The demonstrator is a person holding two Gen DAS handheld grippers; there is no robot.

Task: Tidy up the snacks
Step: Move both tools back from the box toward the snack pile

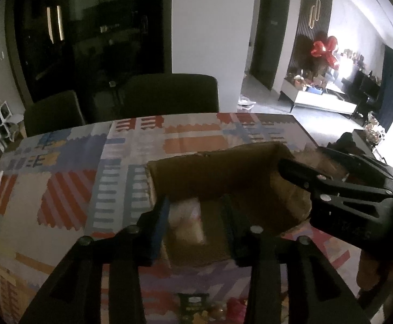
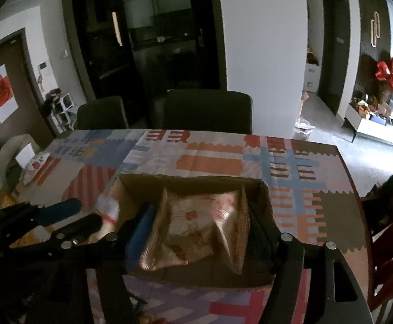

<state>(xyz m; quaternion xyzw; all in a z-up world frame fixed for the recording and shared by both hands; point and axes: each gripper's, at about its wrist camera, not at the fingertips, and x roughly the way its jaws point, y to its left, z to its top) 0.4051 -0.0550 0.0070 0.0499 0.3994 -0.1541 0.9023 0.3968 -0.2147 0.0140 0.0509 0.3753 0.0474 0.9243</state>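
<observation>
An open brown cardboard box [image 1: 210,178] [image 2: 185,186] stands on the patterned tablecloth. My left gripper [image 1: 193,224] is over the box's near left corner, with a pale snack packet [image 1: 185,221] between its open jaws; I cannot tell if it touches them. My right gripper [image 2: 199,232] is shut on a clear packet of pale biscuits [image 2: 196,224] and holds it inside the box. The right gripper also shows in the left wrist view [image 1: 301,170] over the box's right side. The left gripper shows in the right wrist view [image 2: 85,216] beside a small white packet [image 2: 107,208].
More snack packets [image 1: 204,307] lie at the table's near edge. Two dark chairs [image 1: 169,94] stand behind the table [image 2: 223,151]. A red chair [image 2: 385,243] stands at the right. A cushion [image 2: 34,167] lies at the table's left end.
</observation>
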